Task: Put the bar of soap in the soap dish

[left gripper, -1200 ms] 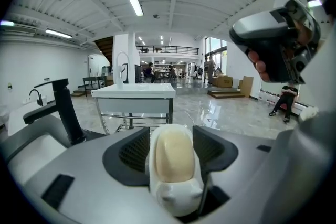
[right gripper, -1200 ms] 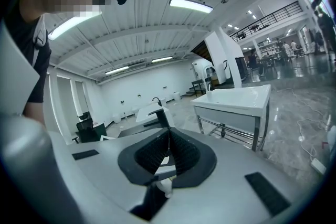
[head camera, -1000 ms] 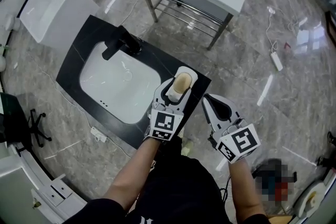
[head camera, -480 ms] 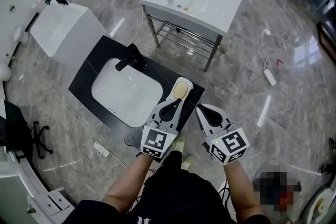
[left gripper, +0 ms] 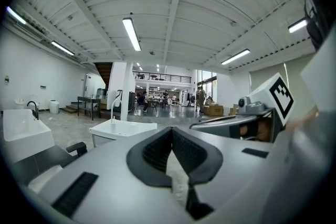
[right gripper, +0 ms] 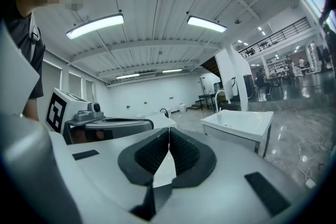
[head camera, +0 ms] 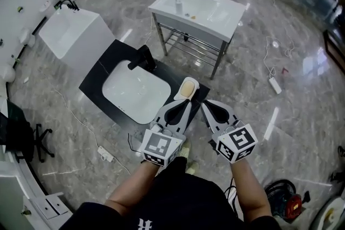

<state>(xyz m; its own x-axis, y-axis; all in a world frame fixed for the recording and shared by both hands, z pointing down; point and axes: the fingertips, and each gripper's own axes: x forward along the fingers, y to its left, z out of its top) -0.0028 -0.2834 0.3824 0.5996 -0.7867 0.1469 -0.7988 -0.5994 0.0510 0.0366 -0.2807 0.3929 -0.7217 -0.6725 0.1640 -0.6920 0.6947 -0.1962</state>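
Tan bar of soap lies in white soap dish on bench, 12 o'clock of left gripper | change: left jaws let go, now shut, empty, drawn back | right gripper jaws shut, empty | placement looks done

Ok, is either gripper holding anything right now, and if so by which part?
Nothing is held. The left gripper and right gripper are both shut with nothing between the jaws. The bar of soap lies in the soap dish.
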